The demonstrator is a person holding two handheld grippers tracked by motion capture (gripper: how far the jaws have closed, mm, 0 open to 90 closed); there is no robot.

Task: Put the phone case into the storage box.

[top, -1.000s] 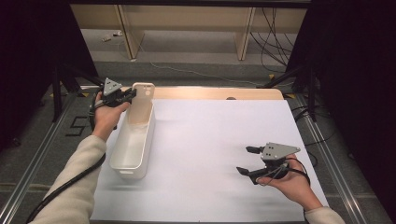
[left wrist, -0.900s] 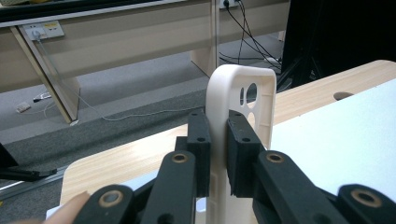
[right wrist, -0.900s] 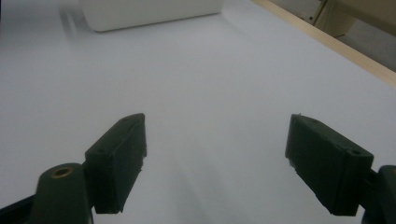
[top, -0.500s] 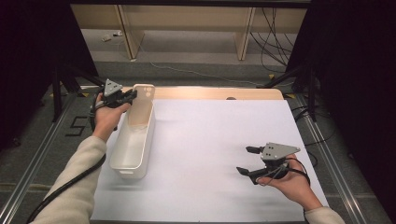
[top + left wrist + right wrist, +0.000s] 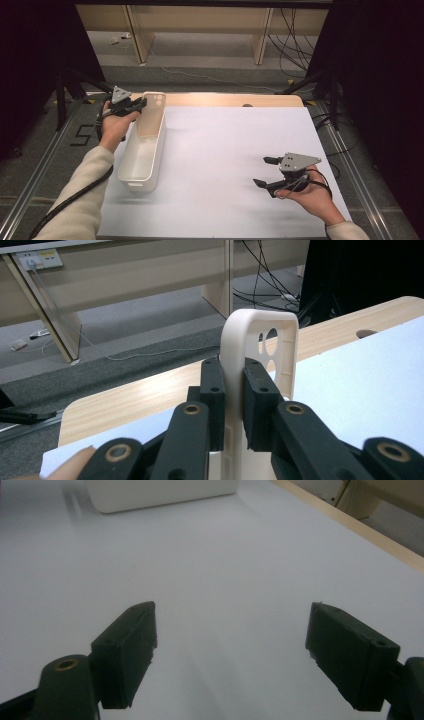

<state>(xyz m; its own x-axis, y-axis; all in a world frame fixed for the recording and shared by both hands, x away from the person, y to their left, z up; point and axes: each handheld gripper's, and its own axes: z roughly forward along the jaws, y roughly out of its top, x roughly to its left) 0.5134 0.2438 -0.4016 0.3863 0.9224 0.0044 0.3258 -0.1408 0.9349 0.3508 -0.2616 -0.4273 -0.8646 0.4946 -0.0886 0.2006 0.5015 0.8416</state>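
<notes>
The left gripper [image 5: 136, 104] clamped the far end wall of the bin [image 5: 142, 150] — the rim [image 5: 260, 320] rose between its jaws. The right gripper [image 5: 266, 171] gaped empty over the sheet [image 5: 225, 150], the bin well beyond its tips.

Lab or test-rig room, not home. Wooden table [image 5: 225, 100] covered by plain white sheet [image 5: 225, 170], framed left and right by aluminium rails [image 5: 30, 175] at floor level. Black curtains or panels [image 5: 35, 60] on both sides. Grey carpet floor [image 5: 200, 65] beyond far edge, loose cables [image 5: 290, 30] trailing far right. Pale wooden furniture legs [image 5: 135, 30] at far side. Wall socket strip [image 5: 37, 260] at far left in left gripper view.
</notes>
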